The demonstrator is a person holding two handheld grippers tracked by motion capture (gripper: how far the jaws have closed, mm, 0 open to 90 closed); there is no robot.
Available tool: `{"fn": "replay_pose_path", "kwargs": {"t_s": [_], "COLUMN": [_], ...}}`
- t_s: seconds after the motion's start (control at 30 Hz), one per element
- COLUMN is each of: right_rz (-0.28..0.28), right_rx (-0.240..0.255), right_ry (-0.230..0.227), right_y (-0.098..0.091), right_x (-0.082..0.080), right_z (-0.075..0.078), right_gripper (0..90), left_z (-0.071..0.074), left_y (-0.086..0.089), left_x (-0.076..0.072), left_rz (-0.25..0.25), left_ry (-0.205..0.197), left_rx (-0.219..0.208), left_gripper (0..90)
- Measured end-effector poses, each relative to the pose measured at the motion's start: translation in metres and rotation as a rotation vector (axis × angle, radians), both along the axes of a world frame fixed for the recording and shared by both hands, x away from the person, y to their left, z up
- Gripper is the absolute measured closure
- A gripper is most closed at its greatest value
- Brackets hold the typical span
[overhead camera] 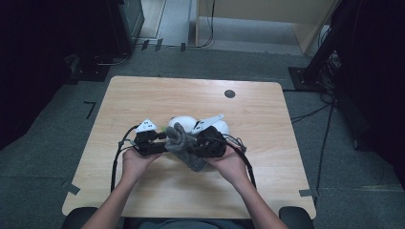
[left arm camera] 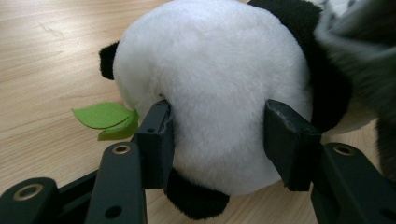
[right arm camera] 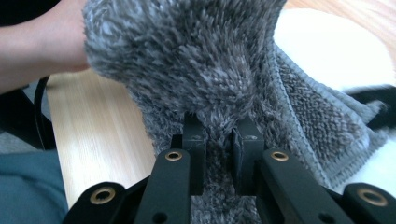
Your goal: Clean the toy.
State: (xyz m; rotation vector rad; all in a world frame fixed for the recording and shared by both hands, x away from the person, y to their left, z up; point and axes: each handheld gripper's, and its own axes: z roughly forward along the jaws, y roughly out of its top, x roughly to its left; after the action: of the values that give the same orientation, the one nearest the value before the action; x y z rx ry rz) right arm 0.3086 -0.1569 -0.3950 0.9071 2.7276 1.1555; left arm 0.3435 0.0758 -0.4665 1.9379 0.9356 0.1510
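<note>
A white and black plush panda (overhead camera: 184, 121) lies at the middle of the wooden table (overhead camera: 143, 95). In the left gripper view its round white body (left arm camera: 210, 56) sits between the jaws, whose pads press into the fur from both sides, so my left gripper (left arm camera: 219, 109) is shut on it. A green felt leaf (left arm camera: 105, 116) sticks out beside the left pad. My right gripper (right arm camera: 219, 128) is shut on a grey fuzzy cloth (right arm camera: 187, 56), which drapes over the panda (right arm camera: 327, 46). From above, the cloth (overhead camera: 184, 143) hangs between my left gripper (overhead camera: 161, 138) and right gripper (overhead camera: 193, 143).
A black round grommet (overhead camera: 229, 93) sits in the table's far right part. The person's hands hold both grippers near the front middle, with cables trailing back. Dark equipment stands on the floor at the left and right of the table.
</note>
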Motion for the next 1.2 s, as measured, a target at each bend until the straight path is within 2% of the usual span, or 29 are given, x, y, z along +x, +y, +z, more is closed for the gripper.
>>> {"fn": "replay_pose_path", "kwargs": {"t_s": [0.17,0.33,0.5,0.8,1.2], "right_rz": [0.009,-0.002,-0.019,-0.026,-0.017], "right_rx": [0.027,0.045,0.045,0.001,-0.041], "right_ry": [0.018,0.017,0.022,0.034,0.043], "right_y": [0.021,0.025,0.017,0.0,-0.018], "right_x": [0.012,0.022,0.025,0.018,0.002], "right_z": [-0.013,-0.023,-0.027,-0.032,-0.031], "right_gripper": [79.7,79.8,79.8,79.8,79.6], "left_z": [0.0,0.0,0.0,-0.001,-0.001], "left_y": [0.0,0.002,0.0,-0.003,-0.003], "left_x": [0.0,0.001,0.001,0.0,0.0], "left_rz": [0.0,0.01,0.007,0.001,0.0], "left_ry": [0.004,0.014,-0.002,-0.012,-0.011], "left_rx": [-0.003,-0.003,0.012,0.041,0.037], "left_gripper": [47.3,49.7,49.8,50.1,50.1]}}
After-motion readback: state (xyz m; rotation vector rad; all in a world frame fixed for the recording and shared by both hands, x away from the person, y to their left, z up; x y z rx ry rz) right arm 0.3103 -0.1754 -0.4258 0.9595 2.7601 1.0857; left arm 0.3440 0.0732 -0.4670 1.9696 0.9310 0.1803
